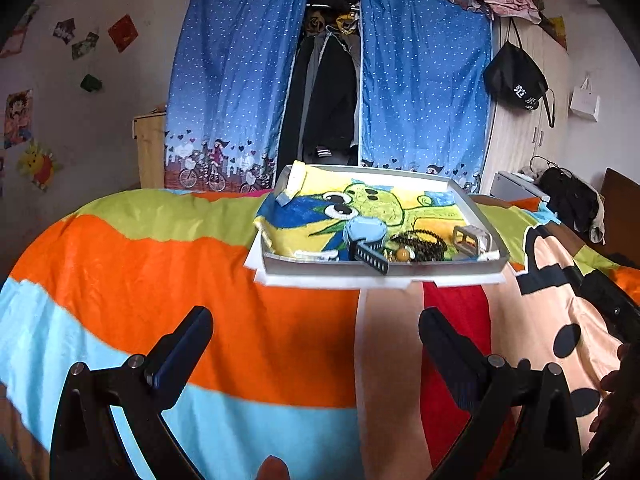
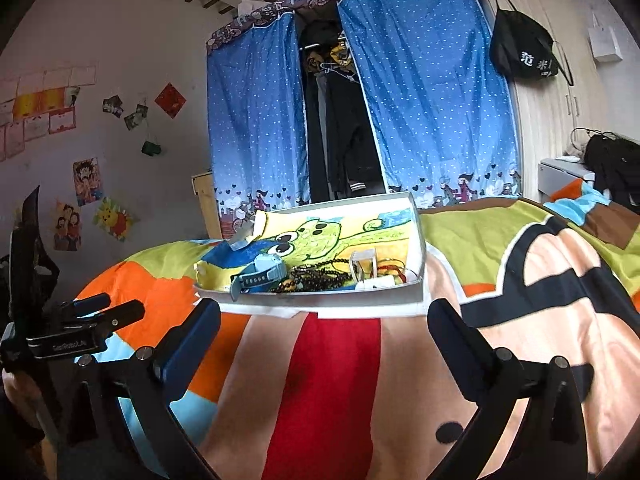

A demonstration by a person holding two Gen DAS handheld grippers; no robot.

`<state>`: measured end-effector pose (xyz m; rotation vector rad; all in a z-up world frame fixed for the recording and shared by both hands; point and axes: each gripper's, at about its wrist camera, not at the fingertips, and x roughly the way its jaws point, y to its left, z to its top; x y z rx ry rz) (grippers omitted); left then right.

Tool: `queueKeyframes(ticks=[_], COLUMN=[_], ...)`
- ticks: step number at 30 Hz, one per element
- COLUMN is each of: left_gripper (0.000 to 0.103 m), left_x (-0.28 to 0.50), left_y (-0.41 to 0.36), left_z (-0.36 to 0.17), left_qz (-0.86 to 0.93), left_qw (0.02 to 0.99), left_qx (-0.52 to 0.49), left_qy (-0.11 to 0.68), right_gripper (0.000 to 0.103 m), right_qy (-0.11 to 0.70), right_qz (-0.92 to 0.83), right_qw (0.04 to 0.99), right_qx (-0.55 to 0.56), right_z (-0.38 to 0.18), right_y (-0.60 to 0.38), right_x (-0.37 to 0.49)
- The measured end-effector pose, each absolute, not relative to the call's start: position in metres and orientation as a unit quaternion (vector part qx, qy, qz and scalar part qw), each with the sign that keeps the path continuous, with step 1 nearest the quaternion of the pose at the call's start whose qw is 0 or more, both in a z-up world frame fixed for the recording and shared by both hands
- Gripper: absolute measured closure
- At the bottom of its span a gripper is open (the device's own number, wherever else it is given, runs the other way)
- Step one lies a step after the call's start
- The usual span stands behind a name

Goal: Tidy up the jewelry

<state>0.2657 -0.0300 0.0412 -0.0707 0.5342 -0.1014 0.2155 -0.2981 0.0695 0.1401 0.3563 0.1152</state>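
Lying ahead of both grippers, the white tray sits on the colourful bedspread, lined with a cartoon drawing and holding the jewelry bunched along its near wall. From the left wrist view, the blue watch lies left of the dark bead necklace, its strap running toward the camera and over the tray's rim, with a clear buckle-like piece further right. The left gripper and the right gripper both stand wide apart, empty, well short of the tray. Judging by the right wrist view, where the beads sit almost dead ahead, the right one seems better lined up. Bare bedspread lies between claws and tray, giving free approach; the raised near wall is the edge to clear.
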Motion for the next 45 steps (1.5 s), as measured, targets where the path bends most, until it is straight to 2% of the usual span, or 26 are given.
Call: queueKeyframes(ticks=[21, 45], left_gripper=[0.000, 0.000], left_x=[0.180, 0.149], left_y=[-0.018, -0.021], left_z=[0.068, 0.066], left_qz=[-0.025, -0.012], left_qw=[0.960, 0.964], left_qx=[-0.023, -0.019], left_qy=[0.277, 0.267], right_gripper=[0.001, 0.001], right_qy=[0.206, 0.207], right_qz=[0.035, 0.042], right_qw=[0.976, 0.976], right_qx=[0.058, 0.044], right_z=[0.090, 0.094], right_y=[-0.290, -0.283], right_x=[0.115, 0.094])
